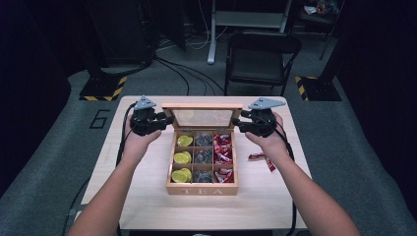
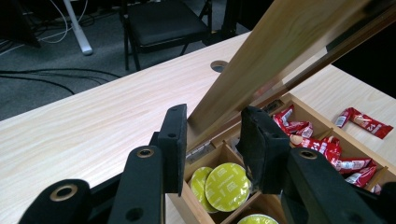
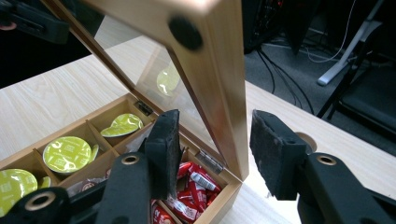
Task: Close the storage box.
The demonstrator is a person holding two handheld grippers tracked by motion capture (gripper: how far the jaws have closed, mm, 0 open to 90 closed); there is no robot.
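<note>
Item: wooden tea box (image 1: 202,187), mid-table (image 1: 147,196). Its glass lid (image 1: 204,117) stands raised between our claws, long axis crosswise. Left claw (image 1: 164,121) clenched on the lid's left edge; right claw (image 1: 237,123) released, straddling the right edge.

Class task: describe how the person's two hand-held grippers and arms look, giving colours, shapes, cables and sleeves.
The left gripper and right gripper are black, each topped by a grey three-cornered plate. Their jaws carry flat black pads and brass-ringed pivot holes. A black cable trails from each. The forearms are bare, with no sleeves.
</note>
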